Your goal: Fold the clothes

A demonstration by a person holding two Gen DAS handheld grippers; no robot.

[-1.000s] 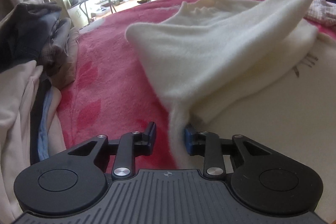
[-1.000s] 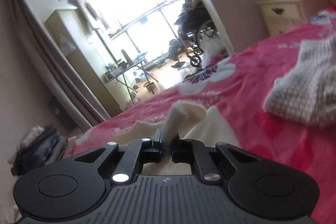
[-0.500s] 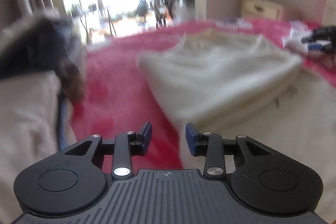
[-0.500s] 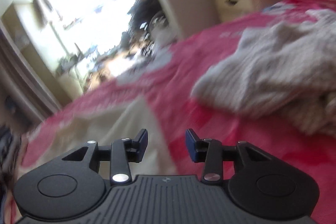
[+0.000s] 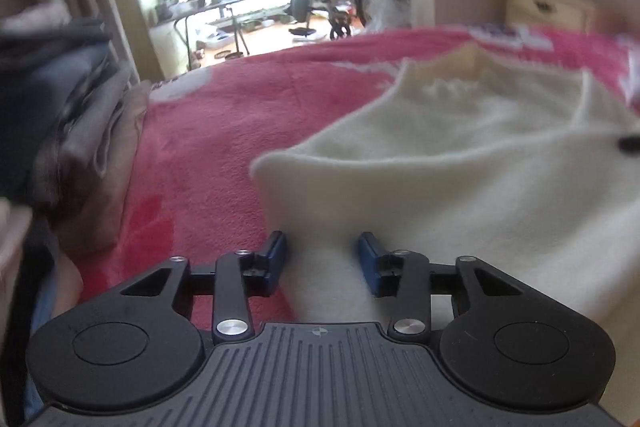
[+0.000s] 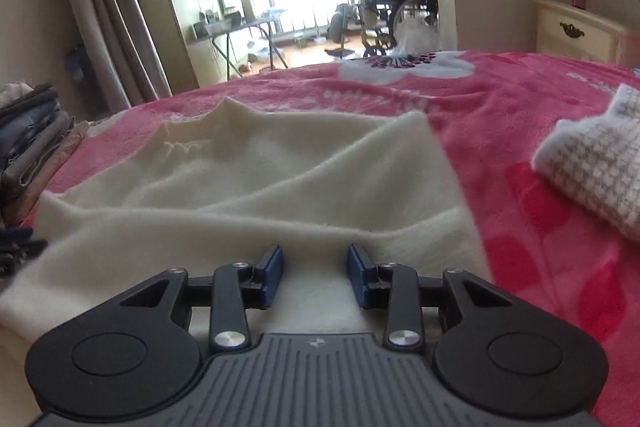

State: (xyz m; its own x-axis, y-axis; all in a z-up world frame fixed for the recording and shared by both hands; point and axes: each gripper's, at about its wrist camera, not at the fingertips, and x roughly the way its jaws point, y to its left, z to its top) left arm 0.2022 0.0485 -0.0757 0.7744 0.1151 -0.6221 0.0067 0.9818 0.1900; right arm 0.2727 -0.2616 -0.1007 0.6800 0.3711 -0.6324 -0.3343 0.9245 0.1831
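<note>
A cream fleece garment (image 5: 460,163) lies partly folded on the pink bedspread (image 5: 224,123); it also shows in the right wrist view (image 6: 240,183). My left gripper (image 5: 322,255) is open, with the garment's near left edge lying between its blue fingers. My right gripper (image 6: 315,265) is open over the garment's near edge, with cream cloth between its fingers. A dark tip of the right gripper (image 5: 630,143) shows at the right edge of the left wrist view. The left gripper's tip (image 6: 16,247) shows at the left edge of the right wrist view.
A pile of dark and grey clothes (image 5: 60,131) sits at the bed's left; it also shows in the right wrist view (image 6: 28,143). A grey-and-white knit garment (image 6: 592,159) lies at the right. A cream nightstand (image 6: 576,31) stands beyond, and a wheelchair (image 6: 400,11) by the bright window.
Both grippers let go of the cream garment and opened. The lifted fold has dropped onto the bed, and both grippers have come down to the garment's near edge.
</note>
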